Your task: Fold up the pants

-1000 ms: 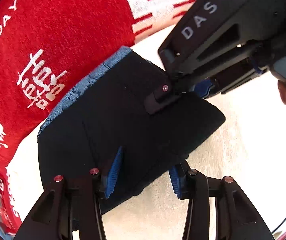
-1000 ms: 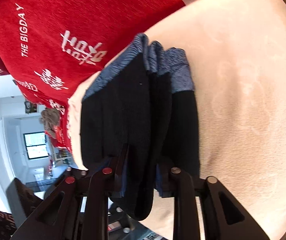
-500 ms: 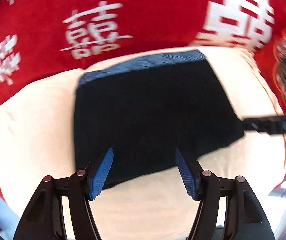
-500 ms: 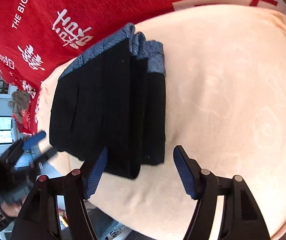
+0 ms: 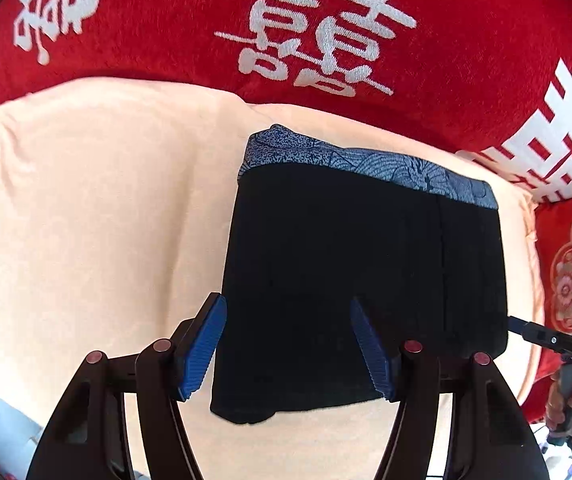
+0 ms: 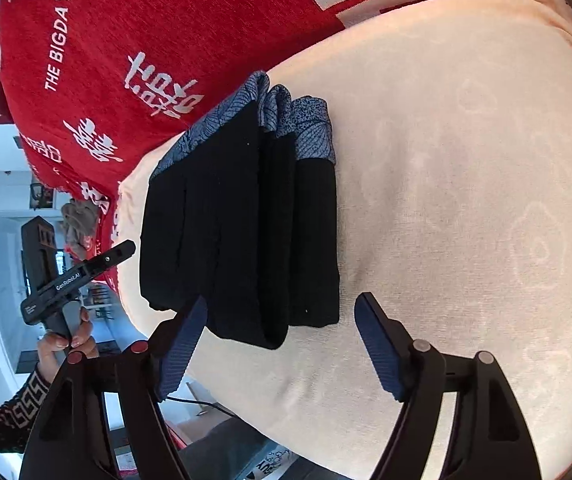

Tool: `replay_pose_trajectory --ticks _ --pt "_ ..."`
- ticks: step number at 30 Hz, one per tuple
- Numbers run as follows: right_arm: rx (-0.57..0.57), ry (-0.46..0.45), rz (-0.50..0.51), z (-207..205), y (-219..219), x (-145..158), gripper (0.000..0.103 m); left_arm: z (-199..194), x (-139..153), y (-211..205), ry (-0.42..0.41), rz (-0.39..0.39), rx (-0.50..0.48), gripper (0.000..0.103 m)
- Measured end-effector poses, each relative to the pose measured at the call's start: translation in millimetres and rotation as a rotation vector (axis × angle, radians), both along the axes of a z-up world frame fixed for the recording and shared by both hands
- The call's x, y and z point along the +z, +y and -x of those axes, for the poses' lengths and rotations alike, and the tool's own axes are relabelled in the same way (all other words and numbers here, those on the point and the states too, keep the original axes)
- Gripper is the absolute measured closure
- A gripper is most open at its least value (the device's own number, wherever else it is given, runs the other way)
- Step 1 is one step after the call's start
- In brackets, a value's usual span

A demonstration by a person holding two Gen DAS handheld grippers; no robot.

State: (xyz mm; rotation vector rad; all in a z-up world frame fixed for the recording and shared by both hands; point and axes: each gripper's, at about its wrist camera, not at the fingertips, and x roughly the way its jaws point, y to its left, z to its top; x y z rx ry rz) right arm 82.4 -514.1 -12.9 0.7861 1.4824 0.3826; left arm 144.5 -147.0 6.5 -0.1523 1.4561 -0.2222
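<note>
The black pants with a blue patterned waistband lie folded into a compact stack on a cream cloth. In the right wrist view the pants show several stacked layers, waistband at the far end. My left gripper is open and empty, hovering over the stack's near edge. My right gripper is open and empty, just short of the stack's near end. The right gripper's tip shows at the right edge of the left wrist view. The left gripper shows at left in the right wrist view.
A red blanket with white characters lies beyond the cream cloth, also in the right wrist view. The cloth's edge drops off at left, with a room beyond. The cream cloth extends to the right of the pants.
Both grippers have let go of the pants, opened and drawn back. The folded stack now lies flat on the cream cloth.
</note>
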Motion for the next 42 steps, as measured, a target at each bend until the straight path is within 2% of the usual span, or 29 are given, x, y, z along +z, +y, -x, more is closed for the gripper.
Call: replay_pose_trajectory --ticks 2,4,7,12,13,14,18,19,21,22,23,24,26,30,35,39,42 --pt "-0.012 -0.006 -0.024 -9.5 -3.5 -5.5 0.023 -12.0 -12.9 5.4 0.041 0.042 -0.016 0.035" --pt "-0.008 -0.009 -0.071 -19.4 -5.2 -13.9 0.022 -23.6 -24.2 10.5 0.065 0.090 -0.028 0.024" --pt "0.022 -0.004 -0.120 -32.1 -4.8 -28.9 0.022 -38.2 -39.2 16.5 0.066 0.126 -0.056 0.024" --pt "0.039 0.008 -0.219 -44.7 -0.6 -54.6 0.022 -53.5 -65.6 19.9 0.114 0.260 -0.088 0.022" --pt "0.038 0.016 -0.229 -46.6 1.0 -60.5 0.022 -54.9 -69.4 17.8 0.119 0.264 -0.093 0.013" --pt "0.034 0.026 -0.234 -48.5 3.1 -66.5 0.022 -56.0 -73.1 15.3 0.119 0.258 -0.100 0.009" --pt "0.024 0.048 -0.252 -58.5 15.4 -78.7 0.022 -55.3 -85.7 0.5 0.132 0.302 -0.123 0.009" --pt "0.021 0.058 -0.237 -60.9 18.2 -78.3 0.023 -54.4 -85.6 -2.3 0.123 0.297 -0.122 0.010" --pt "0.020 0.076 -0.193 -61.7 19.6 -74.9 0.036 -51.9 -80.0 -4.4 0.078 0.293 -0.110 0.019" --pt "0.023 0.075 -0.184 -61.4 19.7 -72.1 0.040 -49.8 -75.7 -4.1 0.063 0.300 -0.103 0.027" --pt "0.020 0.069 -0.181 -60.8 19.6 -67.9 0.049 -47.4 -70.6 -3.1 0.051 0.299 -0.094 0.033" --pt "0.019 0.059 -0.190 -60.0 19.5 -62.5 0.054 -46.0 -66.5 -2.5 0.045 0.297 -0.088 0.035" --pt "0.034 0.032 -0.196 -58.5 23.3 -50.4 0.057 -42.1 -56.5 0.9 0.035 0.299 -0.074 0.042" --pt "0.029 0.023 -0.237 -50.5 29.6 -34.5 0.058 -25.6 -32.2 0.9 0.015 0.262 -0.095 0.042" --pt "-0.007 0.031 -0.277 -19.0 37.4 -19.3 0.058 3.0 -10.7 10.7 0.018 0.247 -0.096 0.042" --pt "-0.032 0.046 -0.272 15.6 44.6 -18.4 0.058 26.8 -6.7 18.2 0.023 0.227 -0.131 0.042" --pt "-0.044 0.063 -0.234 37.5 49.9 -30.1 0.057 37.8 -25.6 23.9 0.058 0.211 -0.146 0.041"
